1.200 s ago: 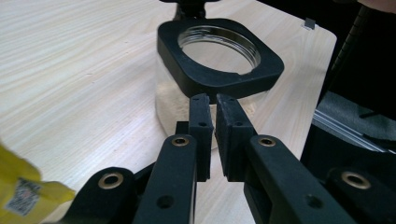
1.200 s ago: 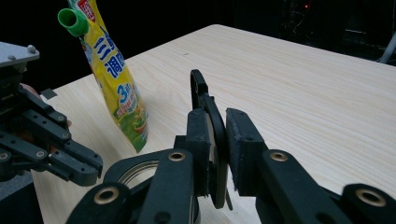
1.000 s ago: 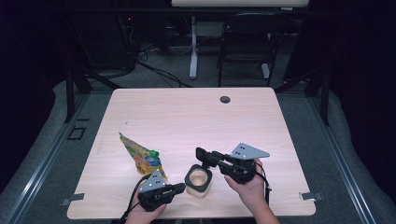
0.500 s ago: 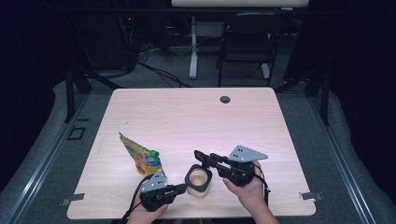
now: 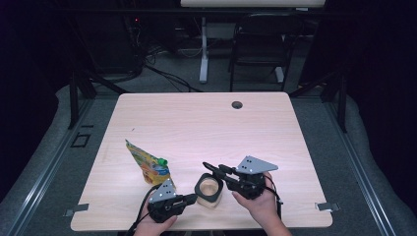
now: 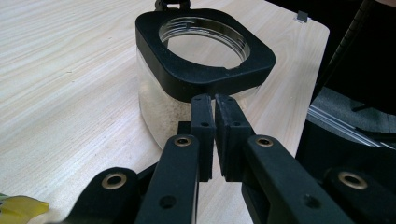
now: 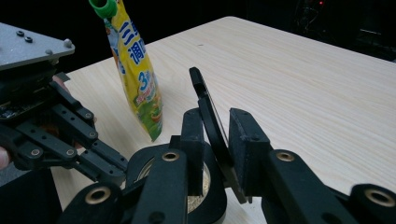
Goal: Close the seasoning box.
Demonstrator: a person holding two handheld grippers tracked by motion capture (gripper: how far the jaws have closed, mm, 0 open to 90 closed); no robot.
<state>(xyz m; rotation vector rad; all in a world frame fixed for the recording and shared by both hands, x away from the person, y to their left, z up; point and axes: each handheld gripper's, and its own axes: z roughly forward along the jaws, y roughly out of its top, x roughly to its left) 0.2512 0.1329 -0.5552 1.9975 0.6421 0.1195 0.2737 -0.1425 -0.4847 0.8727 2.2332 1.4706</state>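
Partly hidden jar, lid and pouch at the table's near edge.
In the right gripper view, the gripper's jaws are covering most of the jar (image 7: 205, 186) and the lower part of the thin black lid (image 7: 210, 116), while the picture's top edge is cutting off the pouch's (image 7: 135, 70) green cap. In the left gripper view, the jar's (image 6: 205, 60) base is sitting hidden behind the jaws.

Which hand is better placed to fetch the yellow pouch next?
Probably left: the left gripper sits just beside the pouch, fingers shut, empty. The right gripper, fingers just opening, has the black lid between them.
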